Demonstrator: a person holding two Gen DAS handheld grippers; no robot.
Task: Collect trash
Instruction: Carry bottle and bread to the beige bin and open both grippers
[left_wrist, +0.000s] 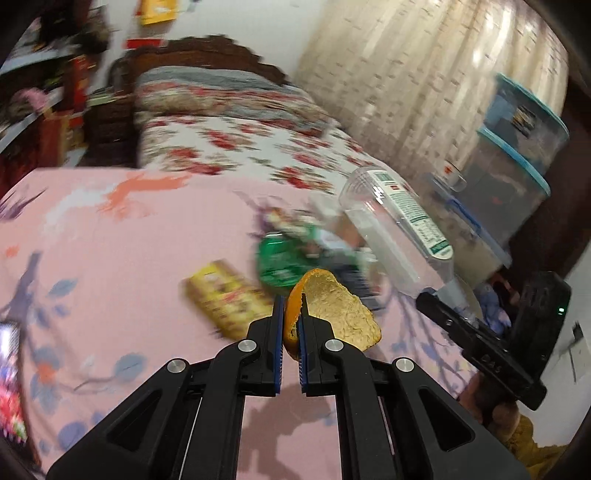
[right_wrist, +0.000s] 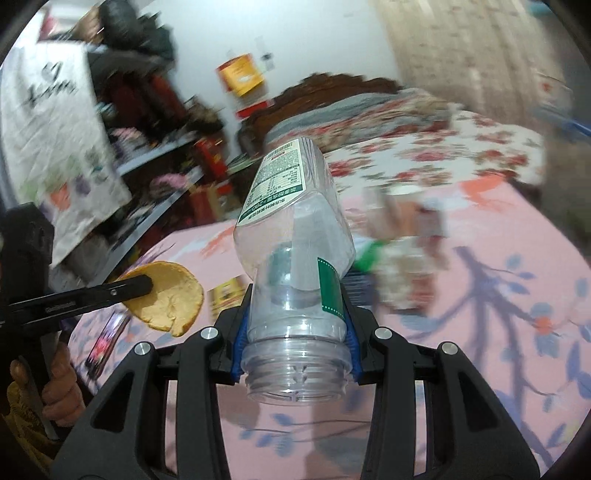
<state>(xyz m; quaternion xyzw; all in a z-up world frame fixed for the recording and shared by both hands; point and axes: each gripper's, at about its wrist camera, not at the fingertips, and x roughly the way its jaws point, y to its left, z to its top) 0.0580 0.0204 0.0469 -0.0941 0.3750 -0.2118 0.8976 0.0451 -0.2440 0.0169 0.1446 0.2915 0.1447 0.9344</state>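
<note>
Bedroom, pink floral bedsheet (left_wrist: 122, 236) as work surface; more litter left on it: green wrapper (left_wrist: 282, 260), yellow packet (left_wrist: 225, 295).

Orange peel (left_wrist: 334, 310): light, limp, curved; edge grip suits. Left gripper (left_wrist: 291, 325) jaws nearly together, clamped on peel rim, peel lifted clear of bed.

Empty clear plastic bottle (right_wrist: 295, 236): light, slick, crushable; neck is stiffest hold. Right gripper (right_wrist: 295, 332) jaws part open, clamped on bottle just above threaded mouth, body pointing away, held above bed.
</note>
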